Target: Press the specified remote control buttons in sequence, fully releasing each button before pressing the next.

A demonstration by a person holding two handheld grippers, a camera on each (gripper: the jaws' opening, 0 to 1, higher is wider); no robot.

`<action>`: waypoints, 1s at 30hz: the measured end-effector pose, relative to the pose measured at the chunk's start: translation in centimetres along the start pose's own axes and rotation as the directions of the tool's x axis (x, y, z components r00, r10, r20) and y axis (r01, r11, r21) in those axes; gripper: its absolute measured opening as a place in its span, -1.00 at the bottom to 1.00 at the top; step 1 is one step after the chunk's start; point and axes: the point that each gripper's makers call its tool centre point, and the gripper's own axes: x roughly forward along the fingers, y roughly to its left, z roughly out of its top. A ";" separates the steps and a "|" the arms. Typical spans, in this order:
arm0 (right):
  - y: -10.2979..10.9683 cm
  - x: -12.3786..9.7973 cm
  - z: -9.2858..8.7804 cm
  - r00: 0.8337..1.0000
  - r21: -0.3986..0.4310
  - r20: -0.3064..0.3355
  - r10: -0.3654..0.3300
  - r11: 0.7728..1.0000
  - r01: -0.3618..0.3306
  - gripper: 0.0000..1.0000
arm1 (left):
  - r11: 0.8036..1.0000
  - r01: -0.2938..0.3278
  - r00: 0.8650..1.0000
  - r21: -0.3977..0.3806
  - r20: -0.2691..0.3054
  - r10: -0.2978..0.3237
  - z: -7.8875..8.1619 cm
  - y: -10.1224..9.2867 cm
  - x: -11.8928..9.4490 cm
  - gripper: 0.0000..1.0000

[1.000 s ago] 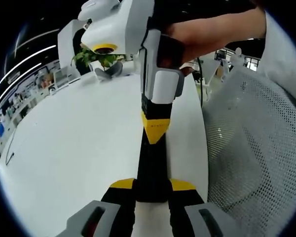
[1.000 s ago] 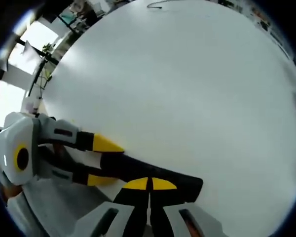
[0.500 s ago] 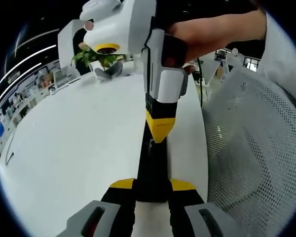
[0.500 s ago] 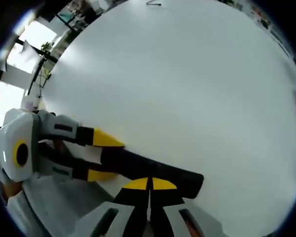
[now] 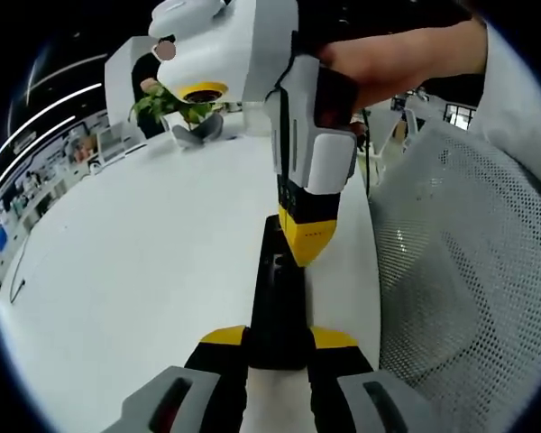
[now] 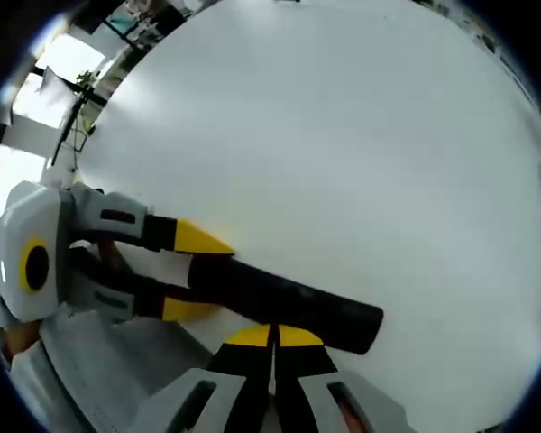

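A long black remote (image 5: pixel 274 302) lies on the white table (image 5: pixel 135 262), and my left gripper (image 5: pixel 278 339) is shut on its near end, one yellow tip on each side. My right gripper (image 5: pixel 308 251), held by a person's hand (image 5: pixel 392 61), comes down from above with its jaws shut. Its yellow tip sits over the remote's right edge, about halfway along. In the right gripper view the right gripper (image 6: pixel 272 336) is shut just at the remote's (image 6: pixel 284 296) near edge. The left gripper (image 6: pixel 213 276) clamps the remote from the left. I cannot tell whether the tip touches a button.
The table's edge runs close along the remote's right side. Past it stands a white mesh chair back (image 5: pixel 469 271). A green plant (image 5: pixel 167 104) stands at the far end of the table. The table (image 6: pixel 343 135) spreads wide beyond the remote.
My right gripper has come closer along the remote toward my left gripper and shifted slightly right. More of the remote shows in the right gripper view. The left gripper keeps its grip.
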 end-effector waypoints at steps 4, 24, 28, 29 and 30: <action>0.0 0.0 0.0 1.000 0.005 0.000 0.002 1.000 -0.002 -1.00 | 1.000 0.000 1.000 0.002 0.000 0.000 0.0 0.0 0.0 -0.52; 0.2 -0.6 0.5 0.998 0.039 0.062 0.030 0.999 -0.032 -1.00 | 1.000 -0.001 1.000 -0.002 0.003 0.001 0.1 0.0 0.0 -0.51; -0.7 0.1 -0.1 0.999 -0.005 0.017 -0.031 0.999 0.032 -1.00 | 1.000 0.000 1.000 -0.004 0.006 0.001 0.0 0.0 0.0 -0.51; -0.3 -0.2 0.2 0.999 0.011 0.035 -0.008 1.000 0.007 -1.00 | 1.000 -0.001 1.000 -0.001 0.006 0.001 0.0 0.0 0.0 -0.51; -0.3 -0.2 0.2 0.999 0.009 0.035 -0.006 1.000 0.006 -1.00 | 1.000 0.000 1.000 -0.003 0.005 0.000 0.0 0.0 0.0 -0.51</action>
